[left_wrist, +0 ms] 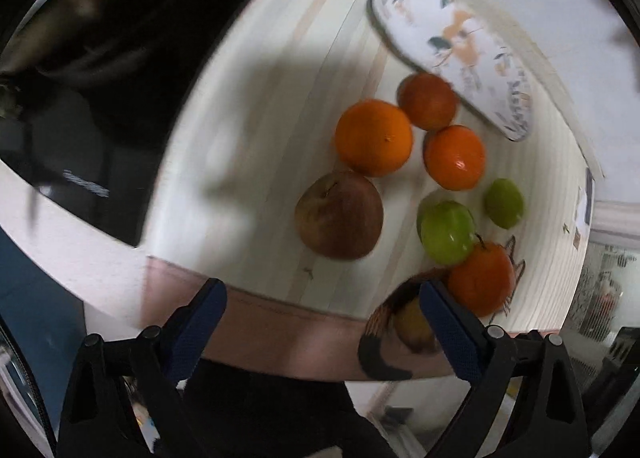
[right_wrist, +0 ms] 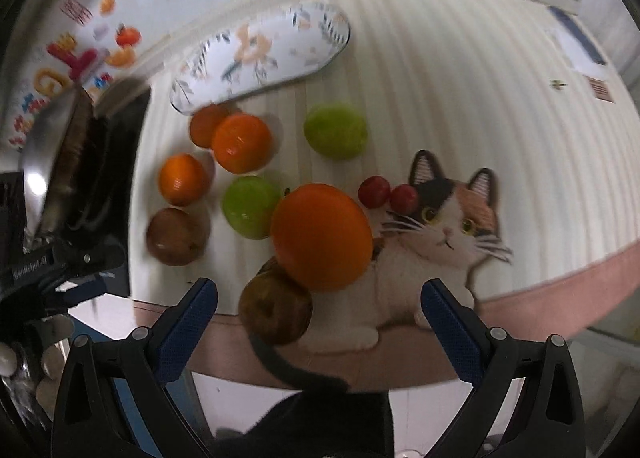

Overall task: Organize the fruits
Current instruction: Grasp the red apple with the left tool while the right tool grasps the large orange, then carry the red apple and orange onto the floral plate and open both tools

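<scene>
Orange and green fruits are lying scattered on the cat-print mat (right_wrist: 420, 70), all on the near side of the floral oval plate (right_wrist: 260, 54). Nearest that plate are sitting two oranges (right_wrist: 241, 143), a green apple (right_wrist: 335, 131) to their right. I'm holding my left claw (left_wrist: 324, 322) and right claw (right_wrist: 320, 318) spread wide, gripping nothing, over the mat's pink edge.
</scene>
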The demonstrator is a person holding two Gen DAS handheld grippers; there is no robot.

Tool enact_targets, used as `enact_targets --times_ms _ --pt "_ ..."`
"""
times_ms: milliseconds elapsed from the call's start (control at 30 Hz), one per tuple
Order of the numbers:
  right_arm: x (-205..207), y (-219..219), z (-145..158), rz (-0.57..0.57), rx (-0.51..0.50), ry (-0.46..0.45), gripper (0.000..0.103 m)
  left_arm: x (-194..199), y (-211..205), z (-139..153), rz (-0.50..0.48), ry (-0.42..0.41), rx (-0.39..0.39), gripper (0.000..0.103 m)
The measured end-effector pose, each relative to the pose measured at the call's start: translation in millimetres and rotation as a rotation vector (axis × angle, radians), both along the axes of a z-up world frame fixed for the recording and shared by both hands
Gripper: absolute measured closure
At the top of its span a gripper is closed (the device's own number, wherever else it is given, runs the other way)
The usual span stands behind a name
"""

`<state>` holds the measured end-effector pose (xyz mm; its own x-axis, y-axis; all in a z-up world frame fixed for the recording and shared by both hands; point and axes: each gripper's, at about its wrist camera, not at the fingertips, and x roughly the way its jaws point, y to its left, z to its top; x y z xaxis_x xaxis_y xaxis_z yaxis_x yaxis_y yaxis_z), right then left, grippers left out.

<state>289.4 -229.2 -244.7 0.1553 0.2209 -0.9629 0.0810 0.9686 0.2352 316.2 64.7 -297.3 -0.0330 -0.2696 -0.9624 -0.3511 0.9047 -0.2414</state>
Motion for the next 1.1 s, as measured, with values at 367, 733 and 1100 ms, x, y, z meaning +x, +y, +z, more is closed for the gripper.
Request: enact_targets --times_ms 367,733,1100 --pt "46.7 11.1 -64.4 0.061 0.029 0.139 0.001 32.0 -4.6 -57.9 0.060 0.106 -0.072 0.011" --pt "56.3 24.0 -87.1 0.099 0.031 0.193 0.019 32.4 -2.1 -56.9 0.021 0.065 -0.024 0.037" --pt "44.7 27.6 -84.8 0.096 0.028 0.170 0.021 23.4 -25.6 -18.3 -0.170 -0.035 0.145 0.038"
